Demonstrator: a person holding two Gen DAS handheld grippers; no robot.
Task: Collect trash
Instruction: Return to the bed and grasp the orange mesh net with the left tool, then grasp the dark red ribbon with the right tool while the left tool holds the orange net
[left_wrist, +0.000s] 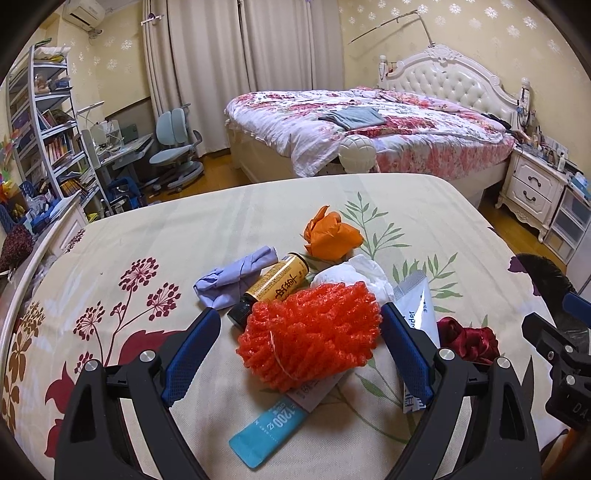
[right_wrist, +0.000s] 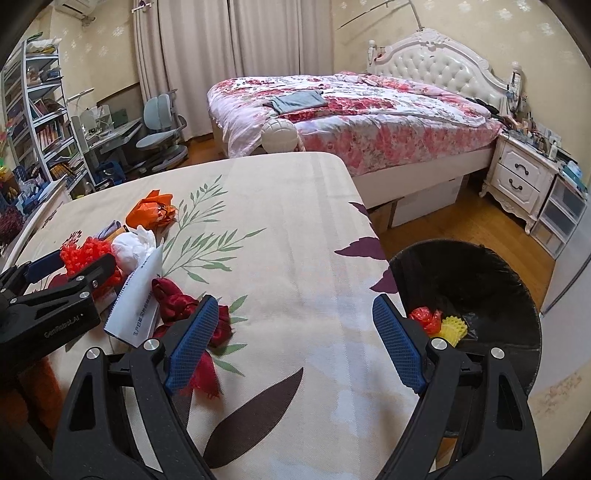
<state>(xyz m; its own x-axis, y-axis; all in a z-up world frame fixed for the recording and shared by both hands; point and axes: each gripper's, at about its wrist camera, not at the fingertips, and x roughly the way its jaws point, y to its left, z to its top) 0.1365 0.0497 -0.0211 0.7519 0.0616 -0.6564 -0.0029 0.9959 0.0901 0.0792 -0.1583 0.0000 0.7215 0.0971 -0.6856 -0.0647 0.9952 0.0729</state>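
Observation:
A pile of trash lies on the floral tablecloth (left_wrist: 147, 236). My left gripper (left_wrist: 300, 321) is open, its blue pads on either side of an orange-red foam net (left_wrist: 310, 332) without touching it. Behind the net lie a yellow bottle (left_wrist: 275, 284), a lilac wad (left_wrist: 236, 277), an orange paper ball (left_wrist: 332, 236), white tissue (left_wrist: 354, 273) and a white sachet (left_wrist: 417, 306). A blue packet (left_wrist: 266, 435) lies under the net. My right gripper (right_wrist: 291, 317) is open and empty over bare cloth, a dark red cloth scrap (right_wrist: 181, 306) by its left pad.
A black-lined trash bin (right_wrist: 480, 280) stands off the table's right edge, holding a red wrapper (right_wrist: 424, 317) and yellow foam (right_wrist: 454, 326). The left gripper's body (right_wrist: 48, 306) is at the left in the right wrist view. A bed (left_wrist: 369, 129), nightstand (left_wrist: 535, 184) and desk chair (left_wrist: 173, 147) stand behind.

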